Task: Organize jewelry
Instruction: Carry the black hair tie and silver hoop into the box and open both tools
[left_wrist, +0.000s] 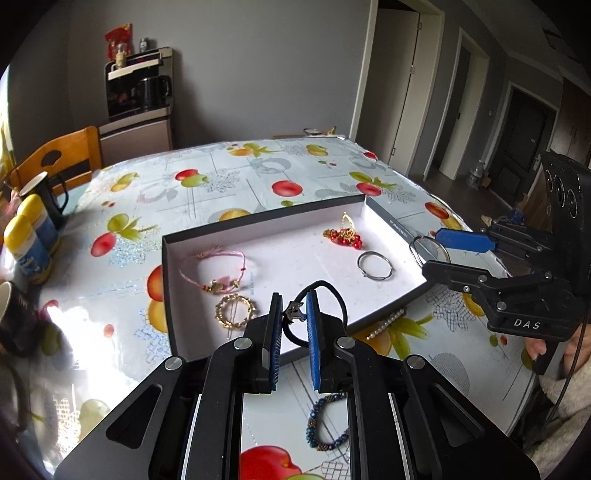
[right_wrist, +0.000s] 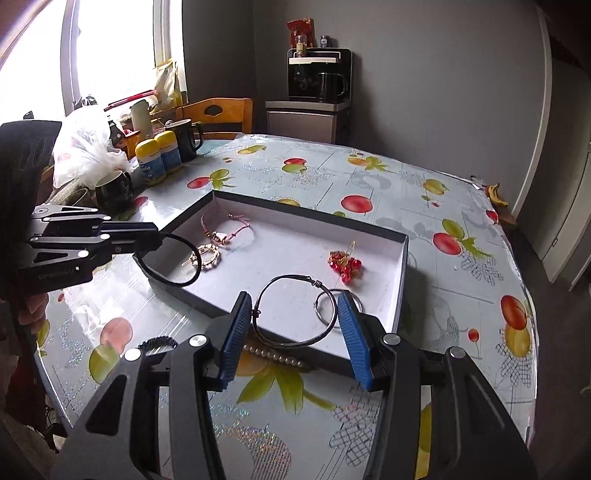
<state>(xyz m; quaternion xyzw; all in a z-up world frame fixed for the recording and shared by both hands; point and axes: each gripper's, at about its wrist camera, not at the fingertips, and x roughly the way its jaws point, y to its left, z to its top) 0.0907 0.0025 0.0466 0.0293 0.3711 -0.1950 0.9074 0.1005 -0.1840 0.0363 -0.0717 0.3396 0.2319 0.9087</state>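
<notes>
**Both grippers loaded, both hanging over the box edge**

The left gripper (left_wrist: 293, 314) has its jaws drawn nearly together on a black hair tie (left_wrist: 325, 295), pinching it at the small metal charm so that the loop stands up and curls away past the right-hand pad. Directly ahead of and below these jaws lies the open box (left_wrist: 388, 221), its near wall just under the fingertips; the gold ring brooch (left_wrist: 235, 311) sits in the box a little to the left of the jaws, the pink cord bracelet (left_wrist: 218, 269) beyond it.

The right gripper (right_wrist: 295, 314) stands with jaws wide apart, yet a dark wire bangle (right_wrist: 295, 314) spans the gap, its twisted joint against the left pad and its far side near the right pad; whether it is truly clamped or only resting there, I cannot tell. The bangle lies roughly flat, over the box's near right corner, with a smaller silver hoop (right_wrist: 338, 306) on the box floor just ahead and the red bead cluster (right_wrist: 345, 266) farther on.

Judging by this, each piece needs only a short drop forward and down into the box. A pearl clip (right_wrist: 275, 355) lies on the table (right_wrist: 406, 177) beneath the right jaws, and a blue beaded bracelet (left_wrist: 325, 424) beneath the left, both outside the box.
</notes>
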